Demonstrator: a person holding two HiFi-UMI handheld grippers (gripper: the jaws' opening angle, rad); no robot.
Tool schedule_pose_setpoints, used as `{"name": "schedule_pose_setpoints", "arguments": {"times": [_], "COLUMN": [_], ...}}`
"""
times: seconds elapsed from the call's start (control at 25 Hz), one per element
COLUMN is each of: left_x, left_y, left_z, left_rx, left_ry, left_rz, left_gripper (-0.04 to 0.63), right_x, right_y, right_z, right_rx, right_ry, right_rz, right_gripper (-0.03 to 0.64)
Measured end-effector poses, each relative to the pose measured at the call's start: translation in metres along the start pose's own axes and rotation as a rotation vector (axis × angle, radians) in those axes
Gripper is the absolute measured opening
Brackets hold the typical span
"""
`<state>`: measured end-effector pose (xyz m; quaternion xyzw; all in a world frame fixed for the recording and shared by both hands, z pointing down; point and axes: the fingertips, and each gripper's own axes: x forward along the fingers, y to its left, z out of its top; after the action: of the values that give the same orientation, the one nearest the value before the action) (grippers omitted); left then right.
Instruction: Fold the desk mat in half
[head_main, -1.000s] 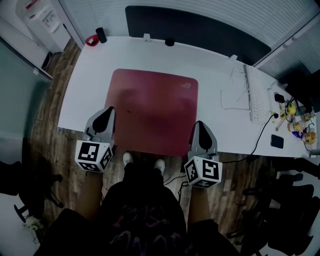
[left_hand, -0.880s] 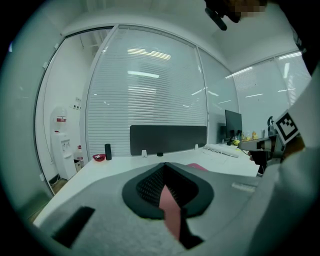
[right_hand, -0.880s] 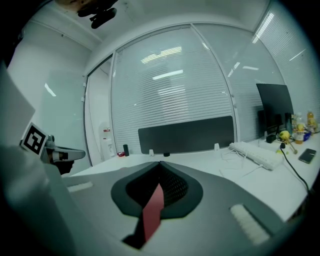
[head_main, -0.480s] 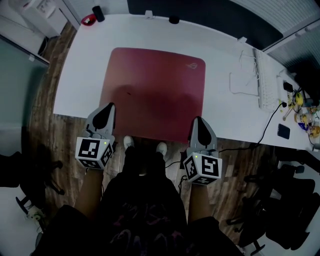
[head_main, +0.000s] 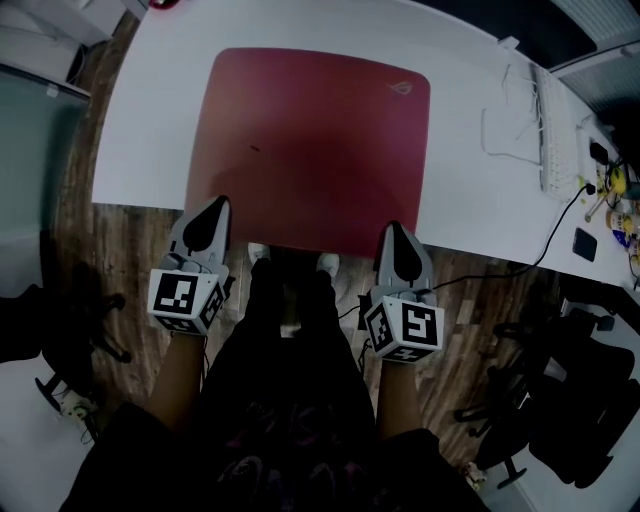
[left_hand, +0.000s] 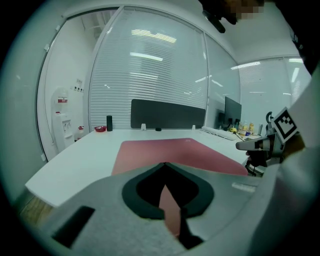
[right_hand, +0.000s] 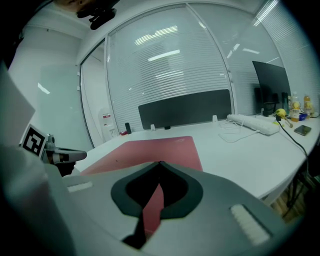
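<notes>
Desk mat (head_main: 310, 140) lay flat and unfolded on the white surface (head_main: 140, 120), and I recorded that the left gripper (head_main: 216, 205) and right gripper (head_main: 396, 230), both clenched on nothing, had dropped toward its near corners within the last second, so I judged the fold not yet begun.

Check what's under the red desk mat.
White desk shows left, right and beyond the desk mat, which lies flat on it. Anything between them is covered; the left gripper and right gripper hide its near corners in the head view.
</notes>
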<state>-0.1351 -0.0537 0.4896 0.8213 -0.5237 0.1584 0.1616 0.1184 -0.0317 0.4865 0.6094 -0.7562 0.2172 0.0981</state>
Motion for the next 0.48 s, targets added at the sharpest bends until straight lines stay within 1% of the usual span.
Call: {"name": "schedule_pose_setpoints", "arguments": {"times": [0.16,0.24,0.28,0.32,0.4,0.48], "left_x": [0.002,0.005,0.006,0.008,0.010,0.010], "left_y": [0.000,-0.006,-0.009,-0.012,-0.017,-0.024], "left_z": [-0.021,-0.025,-0.026,-0.027,-0.031,-0.041], "left_rx": [-0.012,0.020,0.059,0.120,0.286,0.434], "left_ry": [0.039,0.059,0.070,0.079,0.110,0.167], "left_rz": [-0.003,-0.021,-0.036,-0.052,-0.076,-0.101], "left_gripper": [0.000,0.000,0.000,0.002,0.000,0.002], "right_x": [0.002,0.002,0.003,0.003,0.007,0.010], "right_y": [0.001,0.002,0.003,0.004,0.011,0.021], "right_z": [-0.022,-0.031,-0.035,-0.037,-0.038,-0.042], "right_rx": [-0.005,-0.050,-0.087,-0.130,-0.241,-0.407], "right_ry": [0.049,0.078,0.093,0.108,0.133,0.139], "right_rz": [0.009,0.013,0.014,0.016,0.033,0.079], "right_gripper": [0.005,0.005,0.005,0.006,0.012,0.062]}}
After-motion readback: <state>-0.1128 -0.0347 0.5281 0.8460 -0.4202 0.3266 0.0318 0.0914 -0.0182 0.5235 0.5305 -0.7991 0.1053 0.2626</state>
